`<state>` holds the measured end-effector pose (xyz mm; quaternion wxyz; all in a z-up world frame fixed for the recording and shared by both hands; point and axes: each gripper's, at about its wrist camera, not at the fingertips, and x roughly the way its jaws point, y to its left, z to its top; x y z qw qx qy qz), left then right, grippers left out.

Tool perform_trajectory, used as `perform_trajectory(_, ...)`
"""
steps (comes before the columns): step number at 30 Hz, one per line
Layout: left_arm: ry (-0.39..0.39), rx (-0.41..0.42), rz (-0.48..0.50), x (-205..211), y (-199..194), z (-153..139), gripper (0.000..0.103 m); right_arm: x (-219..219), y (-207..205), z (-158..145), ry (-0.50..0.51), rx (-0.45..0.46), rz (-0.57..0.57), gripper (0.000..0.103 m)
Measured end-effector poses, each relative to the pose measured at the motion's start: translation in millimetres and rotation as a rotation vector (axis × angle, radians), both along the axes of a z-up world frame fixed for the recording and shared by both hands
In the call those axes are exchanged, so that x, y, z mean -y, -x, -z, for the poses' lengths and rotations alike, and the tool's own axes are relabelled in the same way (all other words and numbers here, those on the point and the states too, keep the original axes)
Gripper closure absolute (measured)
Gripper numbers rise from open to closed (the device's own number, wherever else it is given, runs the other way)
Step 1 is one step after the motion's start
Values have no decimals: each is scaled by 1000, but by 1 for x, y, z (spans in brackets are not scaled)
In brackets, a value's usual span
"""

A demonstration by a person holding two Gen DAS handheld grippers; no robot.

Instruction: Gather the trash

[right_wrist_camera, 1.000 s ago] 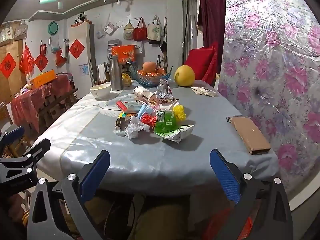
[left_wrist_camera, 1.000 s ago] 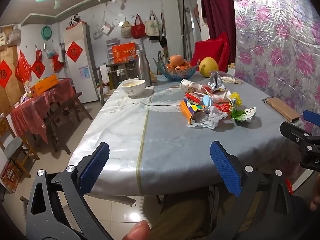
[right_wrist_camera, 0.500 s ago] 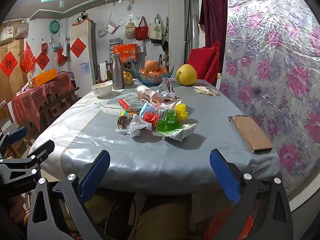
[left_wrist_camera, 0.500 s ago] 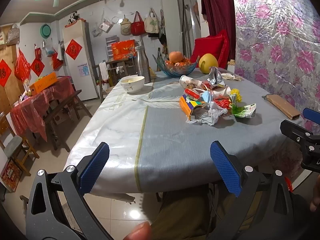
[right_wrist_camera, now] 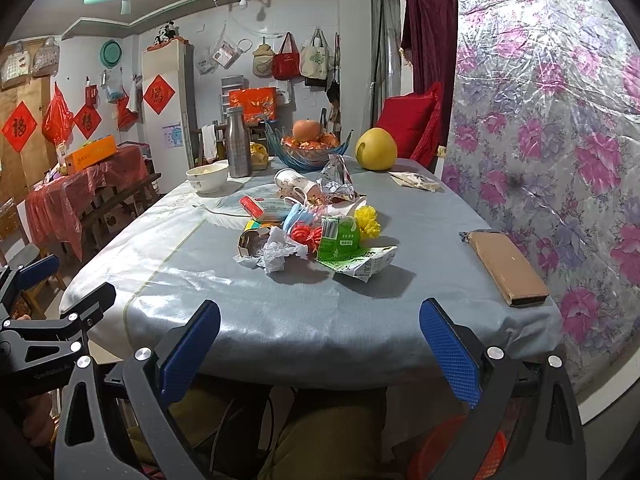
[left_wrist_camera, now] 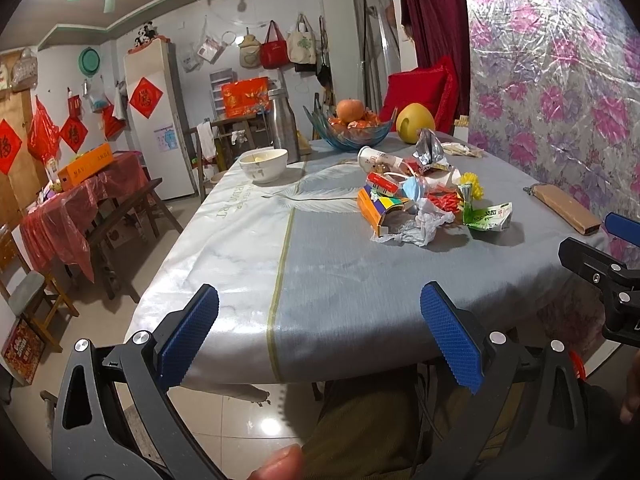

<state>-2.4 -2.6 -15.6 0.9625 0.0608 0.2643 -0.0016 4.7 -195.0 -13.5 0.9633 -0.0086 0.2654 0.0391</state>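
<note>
Both grippers hang just short of the near edge of the counter, fingers spread wide and holding nothing. The left gripper shows its two blue ribbed fingers apart over the hanging hem of the pale grey tablecloth; the right gripper is likewise open, its blue fingers framing the cloth's front edge. Each gripper appears at the side of the other's view.

Between the fingers and the trash lies a broad bare stretch of cloth. The heap of trash sits near the middle of the counter, well apart from both grippers: a crumpled white tissue and a torn orange cardboard box at its near side, a flattened green-and-white drink carton to the right, with a blue face mask, red and yellow plastic bits, a tipped white paper cup and a silver foil wrapper behind.

To the right, a flat brown pouch lies close to the counter's right edge, beside the flowered plastic-covered wall. At the far end stand a white ceramic bowl, a steel flask, a blue glass fruit bowl and a yellow pomelo. Tiled floor opens to the left of the counter.
</note>
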Motion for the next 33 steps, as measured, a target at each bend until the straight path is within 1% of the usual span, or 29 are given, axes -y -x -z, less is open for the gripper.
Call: perform_trajectory(33,-3,-15,4,0,-2,6,6,-3,0,4,-8,-6,-5,5)
